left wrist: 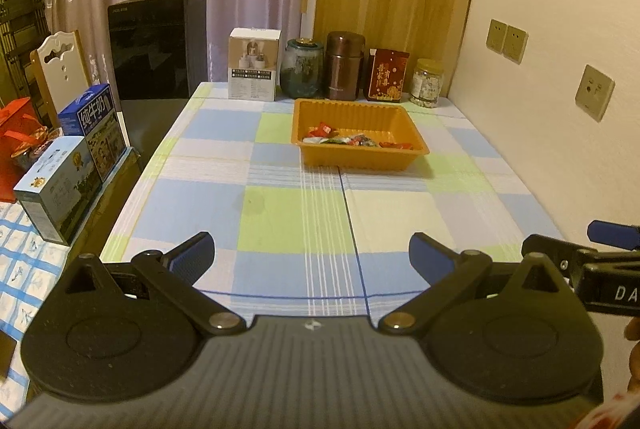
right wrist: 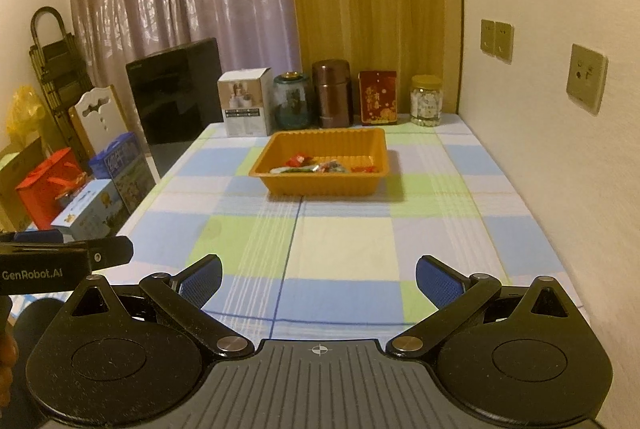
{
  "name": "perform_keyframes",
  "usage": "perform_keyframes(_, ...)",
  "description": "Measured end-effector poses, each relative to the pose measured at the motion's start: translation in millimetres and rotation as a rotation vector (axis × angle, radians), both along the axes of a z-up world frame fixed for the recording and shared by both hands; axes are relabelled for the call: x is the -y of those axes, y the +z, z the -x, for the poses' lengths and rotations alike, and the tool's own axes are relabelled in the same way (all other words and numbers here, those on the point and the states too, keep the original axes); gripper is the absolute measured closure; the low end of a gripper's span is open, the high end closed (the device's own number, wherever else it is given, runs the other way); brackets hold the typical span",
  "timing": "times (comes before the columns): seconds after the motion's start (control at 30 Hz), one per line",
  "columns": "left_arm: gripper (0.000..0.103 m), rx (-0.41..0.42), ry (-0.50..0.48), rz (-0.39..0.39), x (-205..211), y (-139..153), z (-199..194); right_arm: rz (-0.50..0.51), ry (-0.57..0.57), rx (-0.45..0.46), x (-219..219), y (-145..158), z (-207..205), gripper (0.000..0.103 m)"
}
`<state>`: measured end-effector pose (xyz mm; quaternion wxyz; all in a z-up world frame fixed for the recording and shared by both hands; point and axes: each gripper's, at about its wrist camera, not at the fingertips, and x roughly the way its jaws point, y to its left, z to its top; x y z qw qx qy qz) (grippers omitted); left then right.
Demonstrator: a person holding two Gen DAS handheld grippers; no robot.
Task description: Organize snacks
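You look to be at or near the end: every wrapped snack (left wrist: 344, 139) in sight lies inside the orange tray (left wrist: 362, 159), bunched along its near wall, and the checked cloth on the bench (left wrist: 280, 213) shows no loose piece between the tray and you. The tray sits at the far middle of the bench, just in front of the row of containers against the far wall, among them the brown flask (left wrist: 345, 65) and the clear jar (left wrist: 428, 83). Your left gripper (left wrist: 311, 256) hangs over the near edge with its fingers spread and nothing between them; your right gripper (right wrist: 319, 279), close beside it, is likewise released and empty. What remains, if anything, lies outside both views; the snacks themselves are too small to tell apart or count.
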<state>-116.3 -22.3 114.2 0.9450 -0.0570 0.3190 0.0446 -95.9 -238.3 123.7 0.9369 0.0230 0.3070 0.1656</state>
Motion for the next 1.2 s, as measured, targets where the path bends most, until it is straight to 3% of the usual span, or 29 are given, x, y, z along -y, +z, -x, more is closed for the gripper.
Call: perform_keyframes(1.2, 0.000, -0.029, -0.017, -0.005, 5, -18, 4, -0.030, -0.041, -0.018, 13, -13, 4, 0.001)
